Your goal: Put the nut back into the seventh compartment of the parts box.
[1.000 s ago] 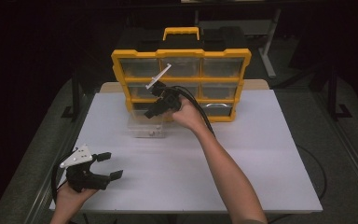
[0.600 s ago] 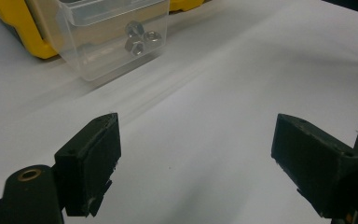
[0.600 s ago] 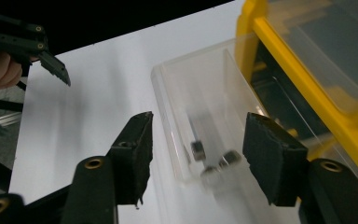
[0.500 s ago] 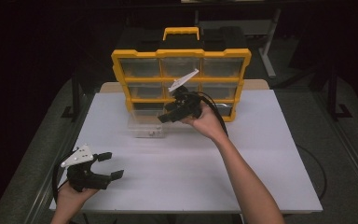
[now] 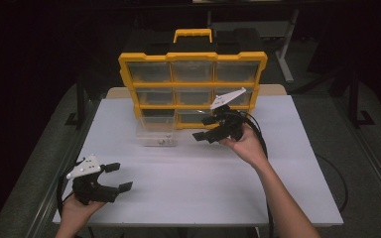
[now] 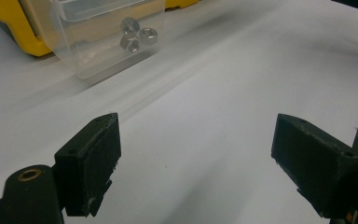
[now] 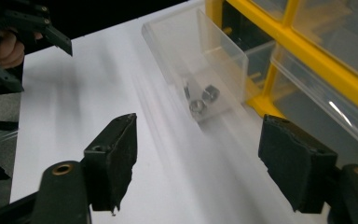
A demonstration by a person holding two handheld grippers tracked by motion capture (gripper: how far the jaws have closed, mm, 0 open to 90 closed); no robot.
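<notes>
A yellow organizer [image 5: 193, 58] with clear drawers stands at the back of the white table. One clear drawer [image 5: 155, 133] sits pulled out on the table in front of it, with a few metal nuts [image 6: 137, 36] [image 7: 200, 100] inside. My right gripper [image 5: 204, 128] [image 7: 203, 163] hovers to the right of that drawer, in front of the organizer's lower right. Its jaws have just been opening and are open, with nothing between them. My left gripper [image 5: 119, 177] [image 6: 205, 163] rests open near the table's front left corner, holding nothing.
The white table top [image 5: 203, 188] stretches wide between the two grippers and to the right. Black cables trail from the right gripper over the table's right side. Dark floor and table legs surround the table.
The right gripper moved rightward away from the pulled-out drawer, and its jaws spread apart. The left gripper stayed where it was.
</notes>
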